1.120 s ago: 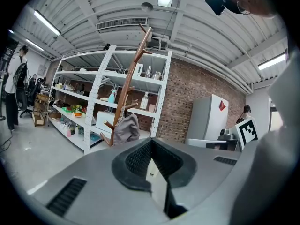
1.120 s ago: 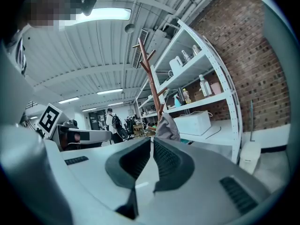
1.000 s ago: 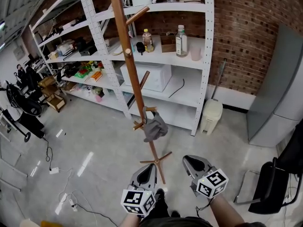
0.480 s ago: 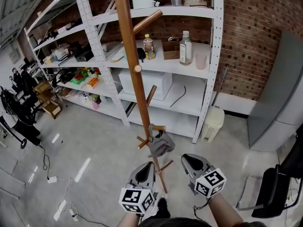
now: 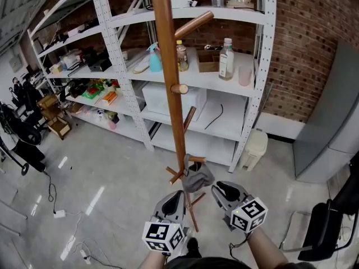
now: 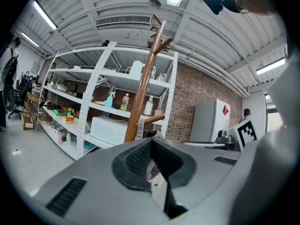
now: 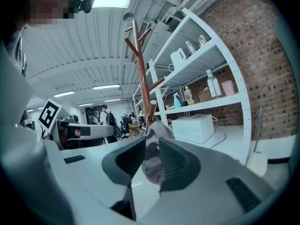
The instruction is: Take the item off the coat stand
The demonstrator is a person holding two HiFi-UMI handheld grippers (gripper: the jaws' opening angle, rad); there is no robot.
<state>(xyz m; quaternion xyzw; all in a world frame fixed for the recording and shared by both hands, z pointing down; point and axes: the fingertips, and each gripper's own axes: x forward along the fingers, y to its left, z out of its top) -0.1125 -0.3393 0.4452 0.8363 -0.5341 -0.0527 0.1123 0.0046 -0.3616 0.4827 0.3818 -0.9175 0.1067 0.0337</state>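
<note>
Step in hand, as I judge it: reaching for the grasp. Removal has not started.

1. The left claw is clenched. In its own view the tips meet and nothing sits between them. It hangs low, just left of the foot of the stand, apart from the cloth. I give it no part in this step.

2. The cloth is grey and crumpled. It hangs on a low peg to the right of the pole, close above the foot.

3. The right claw is opening its jaws. Its tips are just to the right of the cloth. In the right gripper view the cloth fills the gap between the two pads. I cannot confirm that either pad bears on it, so I treat the claw as released with no load taken.

Next move, in my judgement:
- Let the right jaws open enough to pass over a fold.
- Move the right claw left until both pads straddle the cloth, not the peg.
- Close firmly. Soft fabric may slip from a shallow bite.
- Lift along the line of the peg, up and away from the pole, so the cloth slides off the tip without snagging.
</note>
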